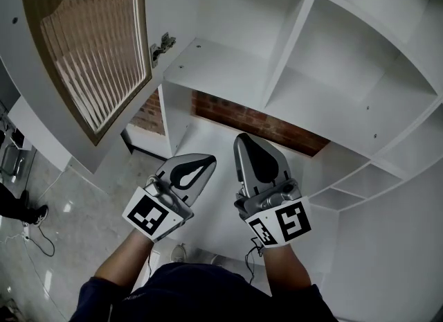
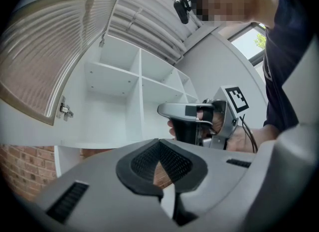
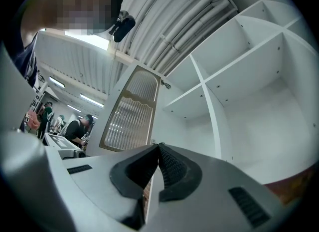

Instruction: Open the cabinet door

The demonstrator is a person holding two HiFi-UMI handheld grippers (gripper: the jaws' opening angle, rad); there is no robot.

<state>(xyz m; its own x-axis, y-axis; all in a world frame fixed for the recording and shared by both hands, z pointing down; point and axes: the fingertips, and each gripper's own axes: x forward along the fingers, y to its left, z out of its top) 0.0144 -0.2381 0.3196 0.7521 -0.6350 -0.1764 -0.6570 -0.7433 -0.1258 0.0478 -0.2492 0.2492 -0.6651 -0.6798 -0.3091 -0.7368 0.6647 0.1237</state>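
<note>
The cabinet door (image 1: 90, 50), white-framed with a ribbed glass panel, stands swung wide open at the upper left, and its hinge (image 1: 163, 43) shows at the cabinet's edge. The white cabinet (image 1: 228, 71) lies open, its shelves bare. My left gripper (image 1: 202, 163) and right gripper (image 1: 243, 142) hang side by side in front of the shelves, away from the door, both shut with nothing in them. In the left gripper view the left gripper (image 2: 159, 143) has its tips together, with the door (image 2: 45, 56) to its left and the right gripper (image 2: 164, 110) beside it. The right gripper (image 3: 158, 148) is likewise closed, the door (image 3: 132, 111) beyond it.
A brick wall (image 1: 256, 123) shows behind the lower open compartment. A vertical divider (image 1: 291, 37) splits the shelves. A cable (image 1: 41, 237) lies on the grey floor at the left. People stand at a workbench (image 3: 60, 143) far behind the door.
</note>
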